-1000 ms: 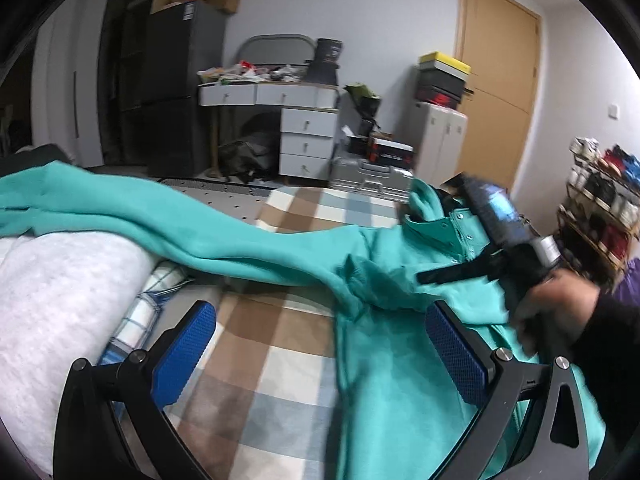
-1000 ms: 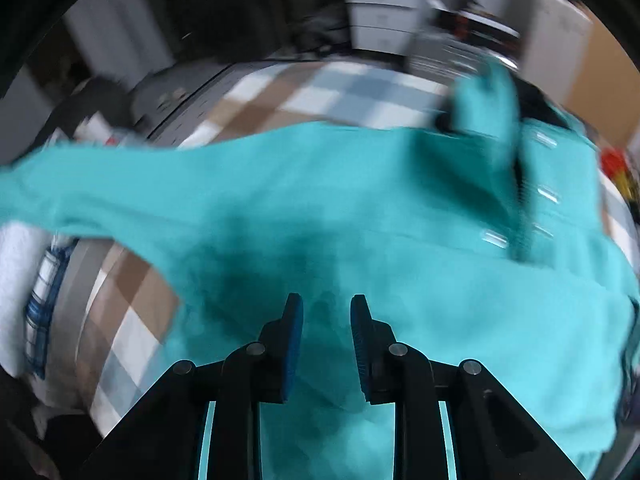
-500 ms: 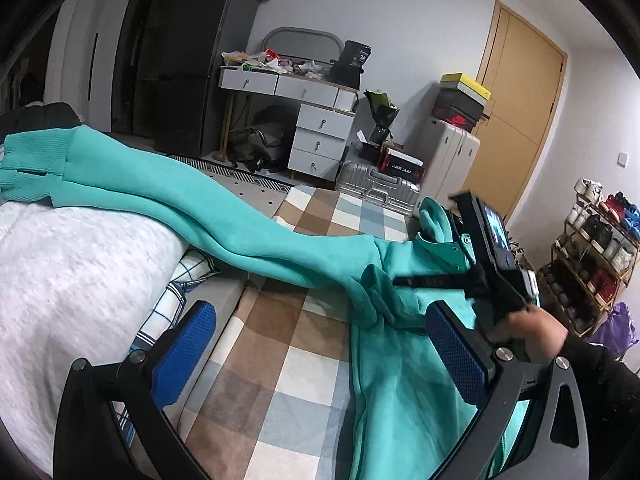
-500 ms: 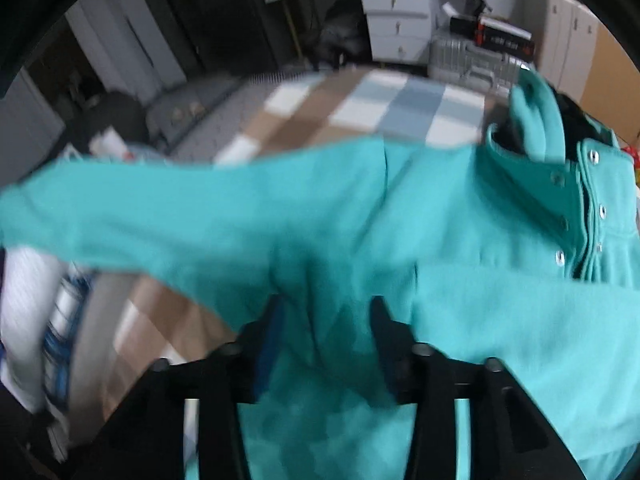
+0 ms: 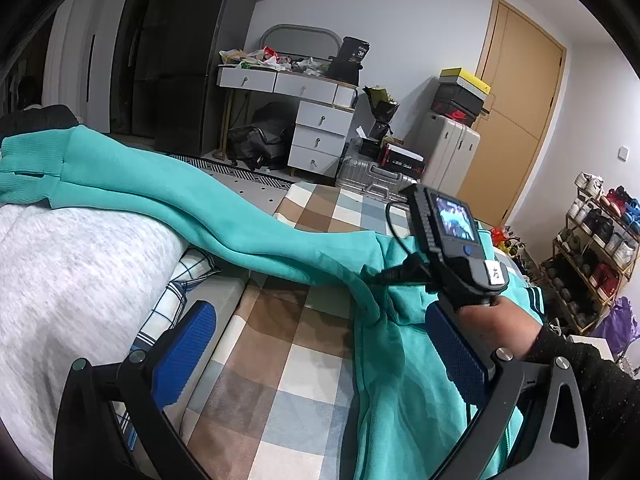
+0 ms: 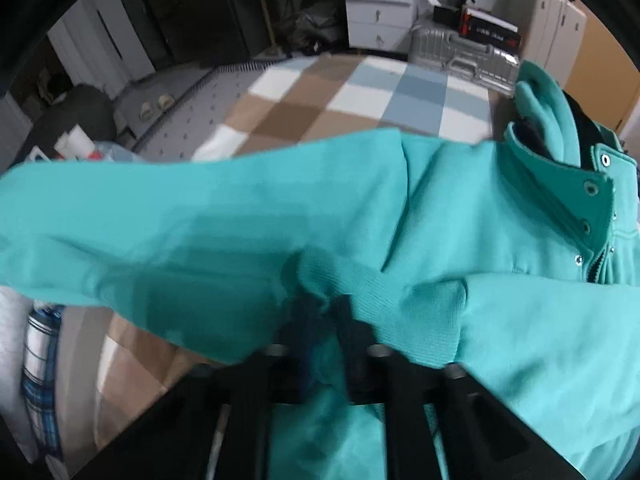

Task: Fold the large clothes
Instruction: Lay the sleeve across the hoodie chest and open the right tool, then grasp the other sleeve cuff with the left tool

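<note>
- The teal sweatshirt [image 5: 404, 364] lay spread on the checked bedspread [image 5: 288, 364] of the bed, collar towards the far end, so its body was flat enough to fold over.
- One sleeve [image 5: 168, 200] stretched out sideways, off the bedspread and up over the grey blanket [image 5: 72, 280] beside it. That is the piece that would have to come in across the chest.
- The right claw [image 6: 326, 320] was pinched nearly shut on a bunch of teal fabric close to where that sleeve meets the body, right by a ribbed cuff [image 6: 408, 320] lying over the chest. A grip there looked meant to drag the shoulder and sleeve inward.
- In the left wrist view the same right claw [image 5: 384, 276] pointed steeply down into the cloth, the person's hand [image 5: 496, 332] wrapped round its handle. That suits a pinch on a flat layer.
- The left claw [image 5: 320, 352] hung wide, blue pads well apart, nothing between them, above the bedspread beside the sweatshirt's edge.
- My guess: it waited there to take the sleeve or pin the side seam.
- The right wrist view was blurred low down, so how much cloth was caught is hard to tell.
</note>
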Available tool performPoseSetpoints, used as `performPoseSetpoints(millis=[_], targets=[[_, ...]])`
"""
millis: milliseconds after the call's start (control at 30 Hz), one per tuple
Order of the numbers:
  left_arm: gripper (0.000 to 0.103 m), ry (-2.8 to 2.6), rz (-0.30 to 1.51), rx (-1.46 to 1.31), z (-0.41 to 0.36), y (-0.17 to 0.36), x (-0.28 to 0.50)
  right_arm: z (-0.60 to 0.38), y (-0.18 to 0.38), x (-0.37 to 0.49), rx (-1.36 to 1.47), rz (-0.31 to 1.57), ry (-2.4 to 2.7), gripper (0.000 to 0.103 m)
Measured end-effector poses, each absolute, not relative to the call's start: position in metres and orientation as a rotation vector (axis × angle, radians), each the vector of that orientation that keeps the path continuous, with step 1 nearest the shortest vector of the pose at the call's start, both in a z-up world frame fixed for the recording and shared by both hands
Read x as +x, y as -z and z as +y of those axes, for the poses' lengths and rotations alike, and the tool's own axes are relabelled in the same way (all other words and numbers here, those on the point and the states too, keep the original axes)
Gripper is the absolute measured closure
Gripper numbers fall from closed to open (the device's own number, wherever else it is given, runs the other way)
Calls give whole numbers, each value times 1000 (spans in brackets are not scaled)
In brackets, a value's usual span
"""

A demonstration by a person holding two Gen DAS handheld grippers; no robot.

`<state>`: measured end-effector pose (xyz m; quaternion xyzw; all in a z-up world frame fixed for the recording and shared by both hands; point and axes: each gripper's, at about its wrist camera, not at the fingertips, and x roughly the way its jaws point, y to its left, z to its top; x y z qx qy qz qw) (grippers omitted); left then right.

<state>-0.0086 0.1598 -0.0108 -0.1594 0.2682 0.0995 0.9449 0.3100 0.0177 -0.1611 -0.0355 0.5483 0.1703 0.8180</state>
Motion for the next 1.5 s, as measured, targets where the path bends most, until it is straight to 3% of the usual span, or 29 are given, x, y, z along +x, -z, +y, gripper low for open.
performPoseSetpoints(millis=[400,633,667,700,733,767,933,1033,1167,1233,1300,1367,1500], targets=[[1,-199,550,-324,161,11,-9,28,163,290,65,1236,-572,102],[1,-207,549,-308,159,11,-7,-37,132,278,239,1073,-552,97],[1,-208,550,-306,159,11,-7,-51,128,276,247,1050,-524,88],[1,-207,550,-304,158,11,-7,-67,125,274,244,1032,-469,65],[1,-209,550,-300,156,11,-6,-82,124,272,233,1031,-392,53],[1,-212,548,-295,155,11,-5,-92,126,272,216,1038,-340,49],[1,-237,539,-254,147,13,-2,-108,178,269,-41,1222,-150,49],[1,-266,545,-222,145,17,3,-106,168,255,-55,1139,-148,49],[1,-290,557,-202,151,23,5,-119,125,207,164,1009,-255,49],[1,-310,560,-198,154,23,4,-122,97,163,220,912,-305,40],[1,-391,588,-229,161,19,0,-126,76,116,272,819,-346,17],[1,-386,583,-290,173,8,-7,-129,64,77,312,721,-382,3],[1,-401,573,-301,196,-22,-21,-134,59,21,297,571,-371,0]])
